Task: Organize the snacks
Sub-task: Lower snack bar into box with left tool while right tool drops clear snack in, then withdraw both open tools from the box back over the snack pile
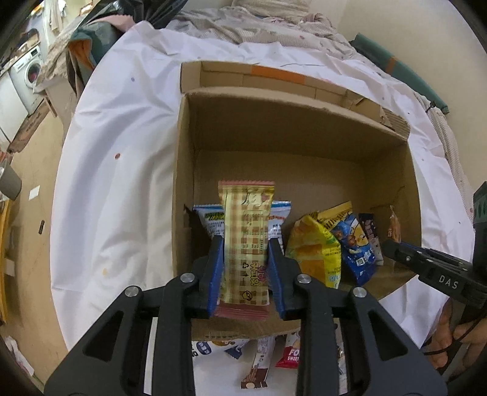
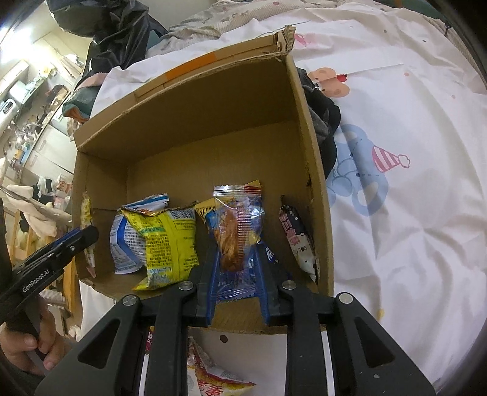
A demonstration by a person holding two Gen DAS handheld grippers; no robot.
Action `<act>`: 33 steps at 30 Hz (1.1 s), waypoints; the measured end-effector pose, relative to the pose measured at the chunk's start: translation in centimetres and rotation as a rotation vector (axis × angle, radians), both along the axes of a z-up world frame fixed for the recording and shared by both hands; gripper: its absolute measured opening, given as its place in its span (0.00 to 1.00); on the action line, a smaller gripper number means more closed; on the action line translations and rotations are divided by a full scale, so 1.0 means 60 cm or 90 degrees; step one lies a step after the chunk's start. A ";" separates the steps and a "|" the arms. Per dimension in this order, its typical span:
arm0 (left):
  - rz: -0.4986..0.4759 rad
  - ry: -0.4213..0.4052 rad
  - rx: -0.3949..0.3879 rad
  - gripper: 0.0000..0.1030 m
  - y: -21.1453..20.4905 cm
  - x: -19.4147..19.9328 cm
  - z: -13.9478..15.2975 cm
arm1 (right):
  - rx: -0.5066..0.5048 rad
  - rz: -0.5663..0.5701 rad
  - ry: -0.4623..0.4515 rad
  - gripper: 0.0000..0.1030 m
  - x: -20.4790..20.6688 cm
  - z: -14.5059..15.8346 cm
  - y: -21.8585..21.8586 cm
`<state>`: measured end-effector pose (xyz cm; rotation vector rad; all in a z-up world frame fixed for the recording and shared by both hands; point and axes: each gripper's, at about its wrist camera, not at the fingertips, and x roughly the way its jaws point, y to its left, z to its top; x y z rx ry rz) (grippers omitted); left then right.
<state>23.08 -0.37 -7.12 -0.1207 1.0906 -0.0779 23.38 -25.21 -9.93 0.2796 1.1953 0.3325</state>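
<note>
1. Nearest in the left wrist view, the left tool (image 1: 246, 240) has its two blue-padded fingers (image 1: 214, 268) on either side of a long yellow checked snack bar (image 1: 246, 243) with pink crimped ends. The pads lie against the bar's sides, so the tool is gripping it, upright, over the near left part of the box.
2. Nearest in the right wrist view, the right tool (image 2: 236, 259) is closed on a clear packet holding a brown pastry (image 2: 236, 231), its blue pads on both sides of the packet's lower half.
3. Below both tools, more loose wrapped snacks (image 1: 264, 359) lie on the white bed sheet (image 1: 121, 182) in front of the box.
4. The cardboard box (image 1: 304, 128) stands open on the bed, and both held snacks are above its near end.
5. Inside the box, along the near wall, a row of packets stands: a blue and white bag (image 2: 127, 240) at the left, then a yellow bag (image 2: 170, 243), a blue bag (image 1: 356, 249) behind the pastry packet, and a dark spotted packet (image 2: 299, 240) leaning by the right wall.
6. The far half of the box floor is bare cardboard.
7. A person's hand (image 2: 27, 344) holds the left tool's handle at the edge of the right wrist view.
8. Beyond the box lie a rumpled blanket (image 1: 258, 24) and dark clothing (image 2: 325, 121); a washing machine (image 1: 27, 73) stands far left.
</note>
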 end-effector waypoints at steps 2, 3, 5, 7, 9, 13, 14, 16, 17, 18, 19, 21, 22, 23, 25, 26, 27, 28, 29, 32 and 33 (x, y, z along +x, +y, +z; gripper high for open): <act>0.003 0.000 -0.001 0.35 0.001 -0.002 0.000 | -0.007 0.003 0.001 0.24 0.002 -0.001 0.005; 0.004 -0.004 0.001 0.43 0.001 -0.004 0.001 | -0.007 0.003 0.002 0.25 0.002 -0.002 0.006; 0.006 -0.009 0.000 0.53 0.001 -0.005 0.004 | -0.002 0.004 0.003 0.25 0.004 -0.002 0.008; 0.005 -0.012 -0.006 0.65 0.001 -0.007 0.008 | 0.001 0.009 0.002 0.28 0.005 -0.001 0.009; 0.000 -0.014 -0.016 0.73 -0.001 -0.008 0.010 | 0.004 0.007 0.000 0.38 0.006 0.002 0.008; -0.005 -0.020 -0.010 0.74 -0.006 -0.011 0.013 | 0.028 -0.006 -0.031 0.77 0.002 0.017 -0.001; -0.004 -0.021 -0.007 0.74 -0.007 -0.012 0.014 | 0.026 -0.005 -0.035 0.77 0.004 0.021 0.001; -0.004 -0.026 -0.009 0.74 -0.007 -0.014 0.016 | 0.024 -0.002 -0.044 0.77 0.004 0.024 0.002; -0.004 -0.029 -0.011 0.74 -0.006 -0.016 0.017 | 0.028 -0.001 -0.044 0.77 0.004 0.025 0.002; -0.003 -0.033 -0.011 0.74 -0.005 -0.018 0.019 | 0.032 0.001 -0.043 0.77 0.004 0.025 0.003; -0.003 -0.035 -0.012 0.74 -0.004 -0.020 0.020 | 0.030 0.003 -0.044 0.77 0.004 0.026 0.004; 0.000 -0.039 -0.014 0.74 -0.002 -0.024 0.023 | 0.027 0.005 -0.047 0.77 0.004 0.028 0.005; 0.001 -0.042 -0.015 0.74 -0.001 -0.027 0.025 | 0.029 0.006 -0.048 0.77 0.005 0.029 0.005; 0.003 -0.045 -0.016 0.74 0.000 -0.028 0.027 | 0.030 0.006 -0.049 0.77 0.006 0.030 0.006; 0.013 -0.057 -0.017 0.74 0.006 -0.033 0.034 | 0.032 0.002 -0.054 0.77 0.005 0.035 0.005; 0.019 -0.069 -0.019 0.74 0.009 -0.037 0.038 | 0.034 0.001 -0.056 0.77 0.003 0.036 0.005; 0.022 -0.076 -0.020 0.74 0.011 -0.041 0.042 | 0.037 -0.002 -0.058 0.77 0.002 0.039 0.004; 0.023 -0.081 -0.018 0.74 0.013 -0.044 0.044 | 0.040 -0.005 -0.061 0.77 -0.001 0.042 0.001; 0.025 -0.084 -0.015 0.74 0.016 -0.046 0.046 | 0.045 -0.010 -0.064 0.77 -0.006 0.045 -0.003; 0.030 -0.085 -0.008 0.74 0.024 -0.051 0.048 | 0.055 -0.019 -0.071 0.77 -0.018 0.052 -0.012; 0.034 -0.086 -0.004 0.74 0.027 -0.055 0.049 | 0.057 -0.021 -0.073 0.77 -0.023 0.054 -0.015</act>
